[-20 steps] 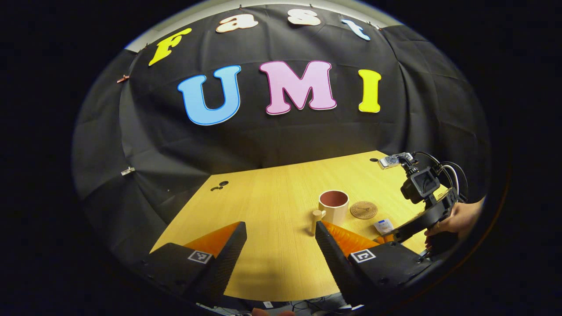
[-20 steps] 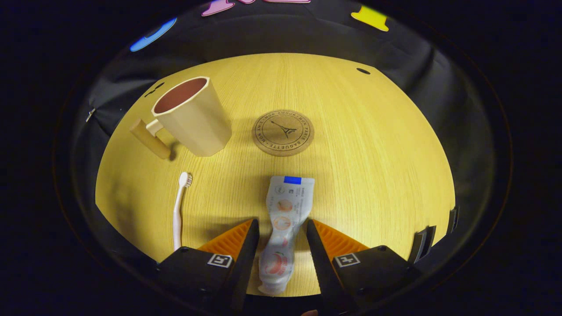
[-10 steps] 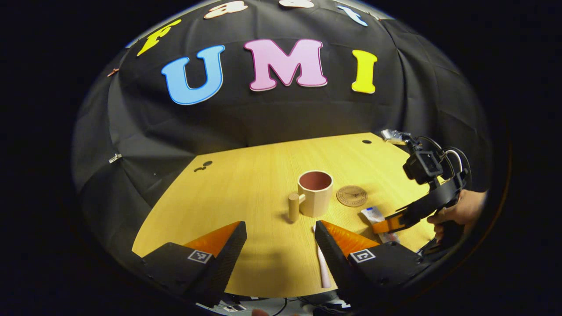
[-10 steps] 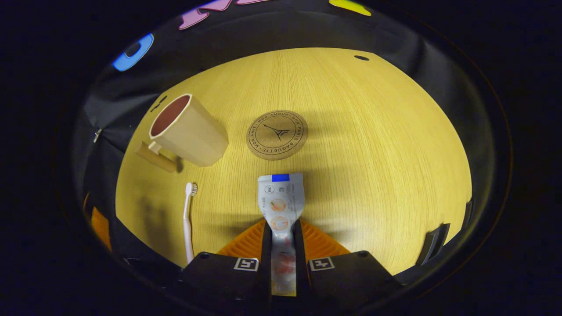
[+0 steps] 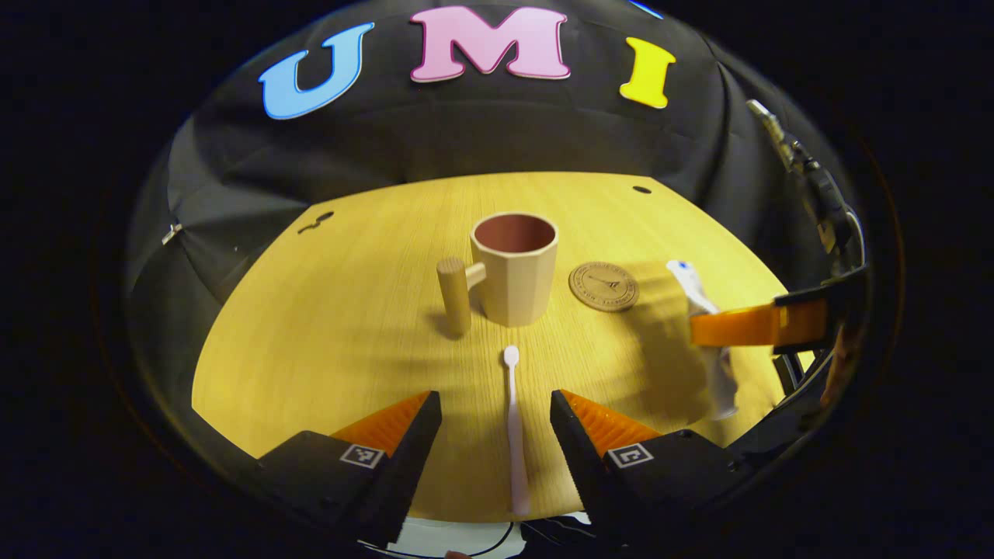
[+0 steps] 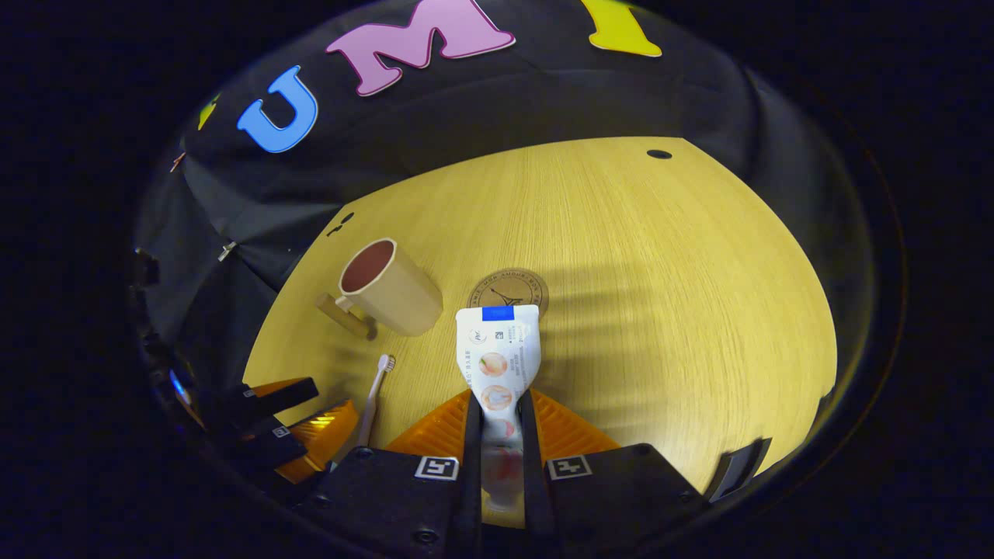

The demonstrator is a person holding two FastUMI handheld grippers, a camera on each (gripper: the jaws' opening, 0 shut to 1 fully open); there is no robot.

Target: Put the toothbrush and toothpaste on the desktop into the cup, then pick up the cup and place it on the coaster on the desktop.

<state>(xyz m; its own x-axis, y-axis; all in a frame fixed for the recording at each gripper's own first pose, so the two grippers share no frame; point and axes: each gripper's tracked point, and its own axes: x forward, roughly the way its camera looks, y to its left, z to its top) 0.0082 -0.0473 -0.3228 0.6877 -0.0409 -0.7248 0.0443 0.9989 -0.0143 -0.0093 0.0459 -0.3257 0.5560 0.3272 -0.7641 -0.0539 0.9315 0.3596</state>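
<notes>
Change since earlier frames: the right gripper, which had closed on the toothpaste while it lay flat, had lifted it off the desktop; the left gripper had come down until the toothbrush lay between its fingers.
Right gripper, state: both fingers pressed on the lower part of the toothpaste, the flat crimped end pointing forward, away from the fingers (in the left gripper view the tube hung clear of the wood, near the right edge).
Left gripper, state: fingers apart, one on each side of the toothbrush handle, not touching it as far as could be told.
Toothbrush, place: flat near the front edge of the desktop, bristle end toward the cup.
Cup, place: upright toward the middle of the desktop, handle on its left in the left gripper view.
Cup, contents: nothing visible inside; dark red lining seen down into the mouth.
Coaster, place: just beside the cup on its right, not touching; nothing on it.
Step in hand (judged): carrying the toothpaste to the cup.
Handling advice: bring the tube over the cup mouth, turn it upright so one end leads, lower it inside the rim before letting go; a soft tube may flop, so release low.
Risk: the light cup could tip if the tube struck the rim sideways.
Left side, advice: close on the handle at mid-length, lift level.
</notes>
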